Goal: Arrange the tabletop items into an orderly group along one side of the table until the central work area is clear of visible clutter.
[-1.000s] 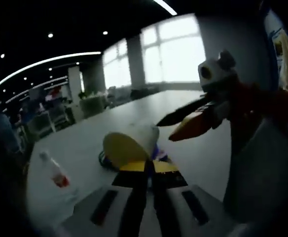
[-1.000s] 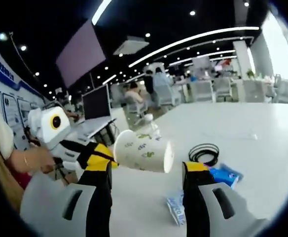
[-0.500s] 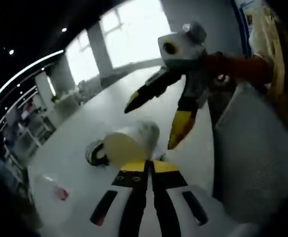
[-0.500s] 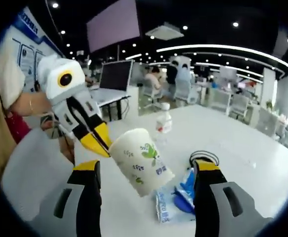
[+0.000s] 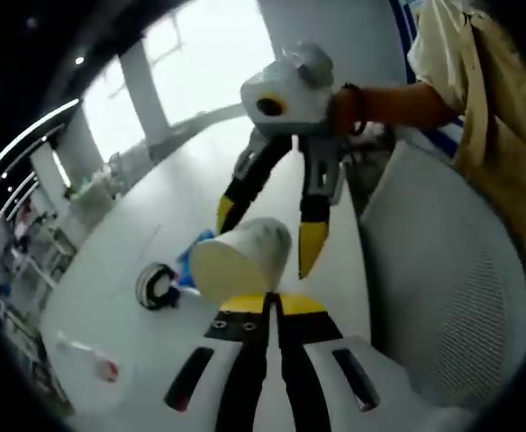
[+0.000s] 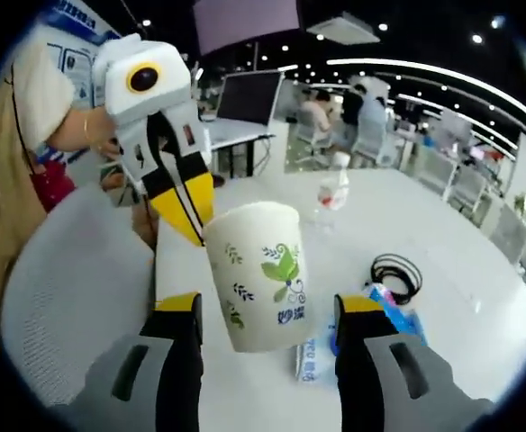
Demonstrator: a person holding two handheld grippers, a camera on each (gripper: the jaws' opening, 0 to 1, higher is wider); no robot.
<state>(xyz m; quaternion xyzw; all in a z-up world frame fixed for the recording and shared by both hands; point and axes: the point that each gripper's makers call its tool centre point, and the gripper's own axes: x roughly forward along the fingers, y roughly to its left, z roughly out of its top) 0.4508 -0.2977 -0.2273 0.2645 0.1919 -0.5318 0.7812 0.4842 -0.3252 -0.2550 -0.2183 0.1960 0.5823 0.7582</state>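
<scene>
Since the frame a second earlier, the paper cup (image 6: 256, 275) had swung from lying sideways to nearly upright, mouth up, and the right tongs (image 5: 267, 241) had closed in until their tips stood either side of it.

In the right gripper view the left tongs (image 6: 194, 218) came down from the upper left and pinched the cup's rim, jaws drawn narrow on the paper wall; the cup hung in the air above the tabletop (image 6: 443, 247). In the right gripper view the right tongs' own jaws rose wide at the bottom centre, with the cup's lower body between them but apparently untouched. The cup's long axis ran roughly along those jaws, so the right tongs looked nearest for a grip on the body.

On the tabletop lay a coiled black cable (image 6: 395, 273), a blue packet (image 6: 394, 310) at right, and a water bottle (image 6: 333, 192) further back.
</scene>
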